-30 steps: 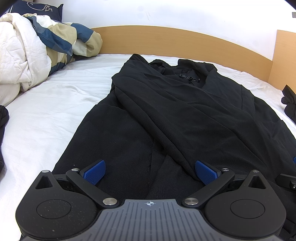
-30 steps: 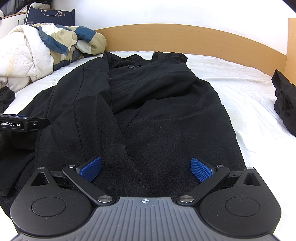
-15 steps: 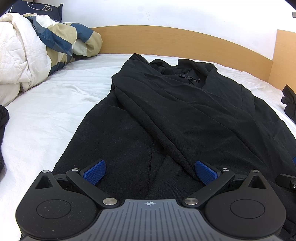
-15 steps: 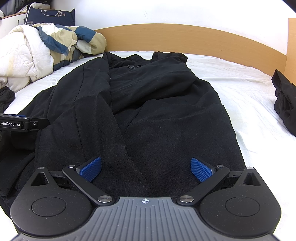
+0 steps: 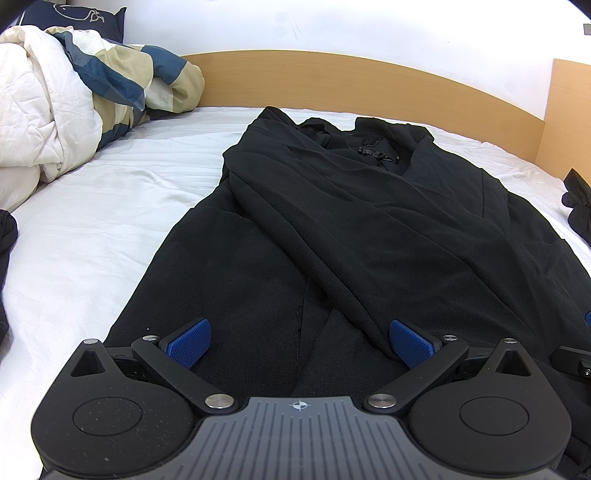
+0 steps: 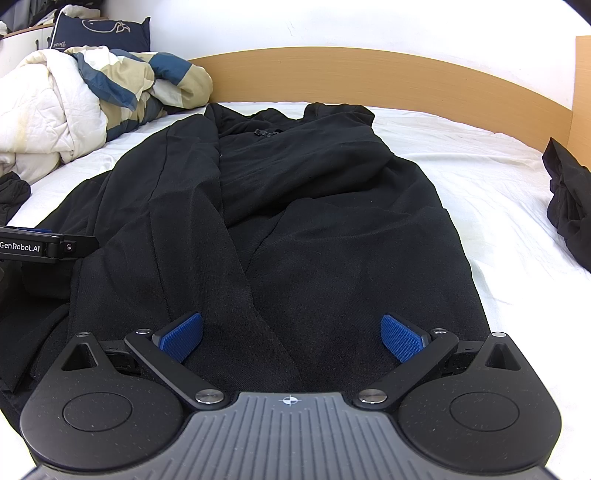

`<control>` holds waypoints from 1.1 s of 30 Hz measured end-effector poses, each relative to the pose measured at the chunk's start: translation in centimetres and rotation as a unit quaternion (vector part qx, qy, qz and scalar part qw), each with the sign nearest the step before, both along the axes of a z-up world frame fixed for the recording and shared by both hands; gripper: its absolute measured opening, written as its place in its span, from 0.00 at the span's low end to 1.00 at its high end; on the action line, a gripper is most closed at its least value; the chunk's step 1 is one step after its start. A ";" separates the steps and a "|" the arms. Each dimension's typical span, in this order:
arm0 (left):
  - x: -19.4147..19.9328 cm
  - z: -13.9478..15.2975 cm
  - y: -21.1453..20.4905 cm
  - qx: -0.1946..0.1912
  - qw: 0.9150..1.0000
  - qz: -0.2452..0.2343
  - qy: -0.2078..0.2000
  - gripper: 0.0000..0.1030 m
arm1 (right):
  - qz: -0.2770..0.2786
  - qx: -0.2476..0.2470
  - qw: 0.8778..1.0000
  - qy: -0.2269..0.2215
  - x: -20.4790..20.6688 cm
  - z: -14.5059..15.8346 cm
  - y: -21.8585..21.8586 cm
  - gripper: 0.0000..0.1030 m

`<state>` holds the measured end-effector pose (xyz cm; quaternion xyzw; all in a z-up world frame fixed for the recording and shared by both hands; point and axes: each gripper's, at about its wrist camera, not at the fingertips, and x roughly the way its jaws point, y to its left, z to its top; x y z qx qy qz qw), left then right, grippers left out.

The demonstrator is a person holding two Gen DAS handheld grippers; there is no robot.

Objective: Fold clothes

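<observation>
A long black garment (image 5: 351, 229) lies spread lengthwise on the white bed sheet (image 5: 92, 221), its collar toward the headboard and both sides folded in over the middle. It also shows in the right wrist view (image 6: 314, 229). My left gripper (image 5: 300, 341) is open and empty, low over the garment's near hem on the left half. My right gripper (image 6: 291, 338) is open and empty over the near hem on the right half. The left gripper's body (image 6: 44, 247) shows at the left edge of the right wrist view.
A crumpled white, blue and beige duvet (image 5: 74, 107) and a navy pillow (image 6: 101, 33) lie at the far left. A wooden headboard (image 5: 369, 81) runs along the back. Another black garment (image 6: 569, 206) lies bunched at the right; dark cloth (image 5: 7, 236) sits at the left edge.
</observation>
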<state>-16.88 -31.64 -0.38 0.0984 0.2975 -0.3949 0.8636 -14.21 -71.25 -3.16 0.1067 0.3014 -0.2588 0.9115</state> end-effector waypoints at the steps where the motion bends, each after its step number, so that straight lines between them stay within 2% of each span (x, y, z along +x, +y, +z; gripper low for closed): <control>1: 0.0 0.0 0.0 0.000 1.000 0.000 0.000 1.00 | -0.001 -0.001 1.000 0.001 0.1 0.0 0.1 1.00; 13: -0.3 0.1 -0.2 0.008 1.000 0.003 -0.006 1.00 | -0.005 -0.003 1.000 0.003 0.4 -0.1 0.1 1.00; 15: -0.5 0.5 0.4 0.020 1.000 -0.009 -0.005 1.00 | -0.005 0.003 1.000 0.000 0.2 0.1 0.1 1.00; 16: -0.5 0.8 1.1 0.025 0.999 -0.019 -0.007 1.00 | -0.003 0.008 1.000 -0.009 -0.3 0.4 0.1 1.00; 19: 0.0 1.8 3.7 0.030 0.999 -0.027 -0.009 0.99 | -0.021 0.021 0.997 -0.071 -3.7 2.0 -0.1 1.00; 23: 1.7 3.8 9.6 -0.025 0.999 -0.028 0.013 0.99 | -0.043 0.088 0.990 -0.100 -8.8 2.9 -1.9 1.00; 26: 3.3 4.2 12.9 -0.016 0.999 -0.024 0.013 0.99 | -0.071 0.147 0.980 -0.113 -12.4 2.3 -3.3 0.98; 27: 3.7 4.2 13.9 -0.011 1.000 -0.017 0.016 0.99 | -0.083 0.168 0.975 -0.121 -13.4 2.0 -3.8 0.94; 30: 4.6 3.7 16.1 -0.036 0.997 0.000 0.062 0.99 | -0.113 0.215 0.960 -0.137 -15.6 1.2 -4.5 0.86; 33: 5.4 2.8 16.8 -0.068 0.987 -0.011 0.148 0.99 | -0.101 0.225 0.959 -0.138 -16.0 1.1 -4.1 0.85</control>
